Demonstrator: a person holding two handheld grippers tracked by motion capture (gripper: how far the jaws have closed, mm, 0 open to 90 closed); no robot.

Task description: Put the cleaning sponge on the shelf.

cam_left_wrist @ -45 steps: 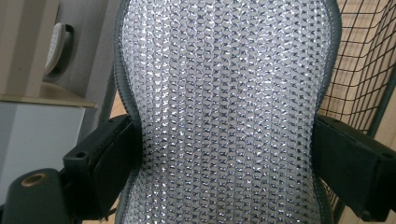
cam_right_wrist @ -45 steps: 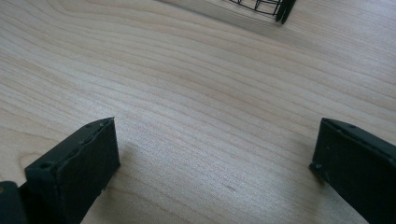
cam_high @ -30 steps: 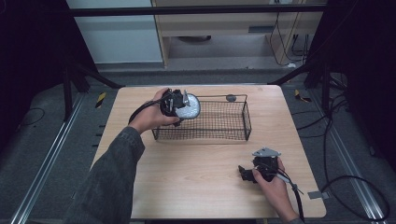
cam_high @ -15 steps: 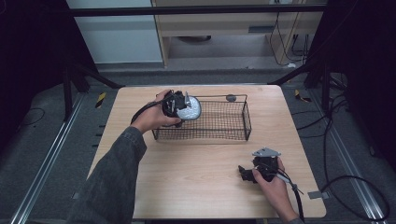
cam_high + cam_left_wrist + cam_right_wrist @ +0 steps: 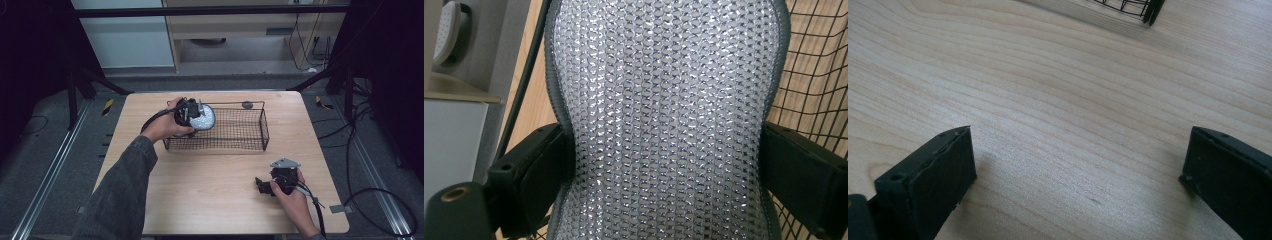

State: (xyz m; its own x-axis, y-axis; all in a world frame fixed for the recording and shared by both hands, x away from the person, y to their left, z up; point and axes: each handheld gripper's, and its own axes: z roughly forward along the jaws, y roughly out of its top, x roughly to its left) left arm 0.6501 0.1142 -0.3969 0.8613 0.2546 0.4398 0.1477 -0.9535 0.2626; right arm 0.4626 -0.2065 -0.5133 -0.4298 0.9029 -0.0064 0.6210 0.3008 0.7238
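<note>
My left gripper [image 5: 192, 116] is shut on a silver mesh pad with a grey edge [image 5: 204, 118], held over the left end of the black wire basket [image 5: 250, 134]. In the left gripper view the mesh pad [image 5: 664, 115] is squeezed between the two black jaws, and basket wires show at the right. My right gripper [image 5: 263, 186] rests low over the table near the front right, open with nothing between its jaws. In the right gripper view its fingers [image 5: 933, 175] stand wide apart over bare wood, with a corner of the basket [image 5: 1143, 7] at the top.
A small dark round object [image 5: 247, 105] lies on the table just behind the basket. The wooden table [image 5: 210, 200] has free room in front of the basket. Cables trail from both grippers; dark frame legs stand beside the table.
The left gripper with the mesh pad has shifted slightly toward the basket's left end. The right gripper has stayed put.
</note>
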